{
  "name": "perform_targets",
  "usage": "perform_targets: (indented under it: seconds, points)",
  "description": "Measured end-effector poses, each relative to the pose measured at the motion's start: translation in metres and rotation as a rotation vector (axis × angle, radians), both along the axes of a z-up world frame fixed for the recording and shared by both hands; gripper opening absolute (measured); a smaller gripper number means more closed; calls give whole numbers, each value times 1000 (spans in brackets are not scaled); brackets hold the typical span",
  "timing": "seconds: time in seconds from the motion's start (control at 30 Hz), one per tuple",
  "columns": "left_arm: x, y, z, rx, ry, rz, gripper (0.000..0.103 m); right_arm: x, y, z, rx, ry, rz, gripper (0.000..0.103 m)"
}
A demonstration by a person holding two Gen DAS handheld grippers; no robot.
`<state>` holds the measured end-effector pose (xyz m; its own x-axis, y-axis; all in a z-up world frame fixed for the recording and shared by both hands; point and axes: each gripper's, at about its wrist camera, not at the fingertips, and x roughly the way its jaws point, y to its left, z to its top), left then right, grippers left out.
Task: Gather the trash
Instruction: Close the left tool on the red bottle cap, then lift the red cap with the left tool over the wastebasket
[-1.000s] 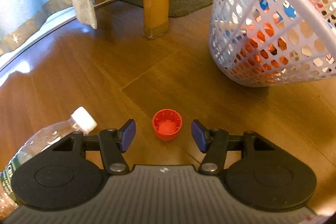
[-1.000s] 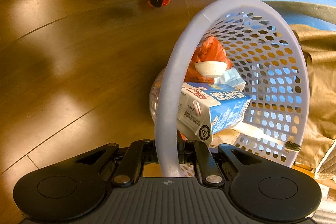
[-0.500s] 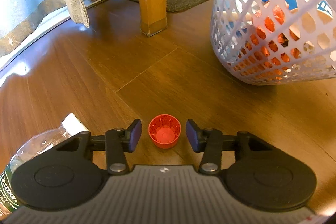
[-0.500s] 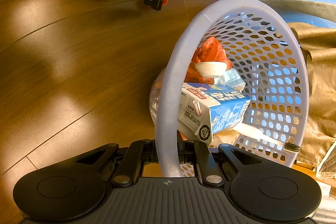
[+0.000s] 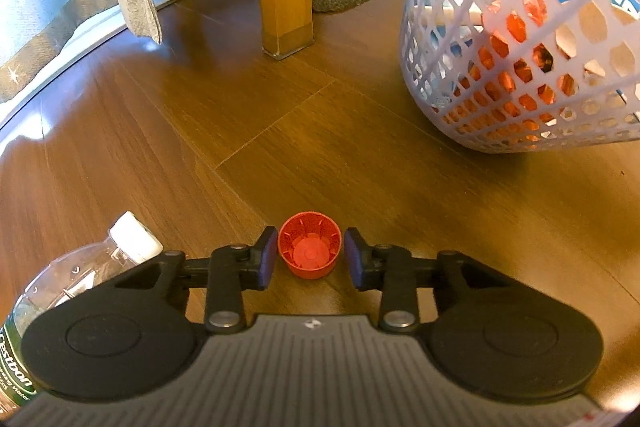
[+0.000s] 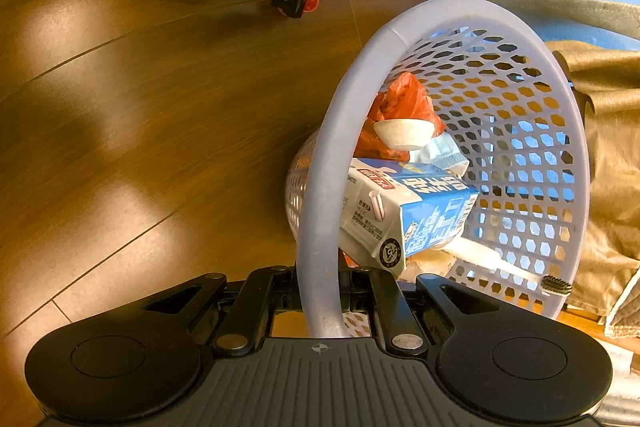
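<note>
Between closing left jaws, red cap [image 5: 310, 253] on open floor; right jaws clamped on basket rim [image 6: 320, 267]

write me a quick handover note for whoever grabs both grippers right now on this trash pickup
Left gripper: jaws closing around the red bottle cap on the wood floor; pads not yet pressing it.
Right gripper: shut on the rim of the white mesh basket, holding it tilted.
Done: milk carton, red wrapper, small white bowl and toothbrush are in the basket.
Left: grip the cap, drop it in, then the plastic water bottle lying beside the left gripper.
</note>
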<state>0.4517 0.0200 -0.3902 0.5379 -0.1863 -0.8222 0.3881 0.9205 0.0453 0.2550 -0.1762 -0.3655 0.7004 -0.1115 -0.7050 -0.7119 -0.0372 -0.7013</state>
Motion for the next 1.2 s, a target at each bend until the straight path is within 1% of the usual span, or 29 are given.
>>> perform_targets:
  seconds: [0.37, 0.67, 0.93, 1.07, 1.2]
  points:
    - [-6, 1, 6, -3, 6, -18, 28, -1, 2, -1, -5, 4, -3, 6]
    - [-30, 14, 26, 4, 16, -53, 28, -2, 4, -2, -19, 10, 0, 6]
    - [-56, 25, 53, 8, 13, -92, 28, -14, 10, 2, -37, 30, 31, 6]
    - [-71, 27, 74, 2, 9, -117, 28, -23, 13, 8, -39, 42, 39, 6]
    - [-86, 23, 102, -9, -6, -150, 28, -33, 13, 12, -38, 54, 34, 6]
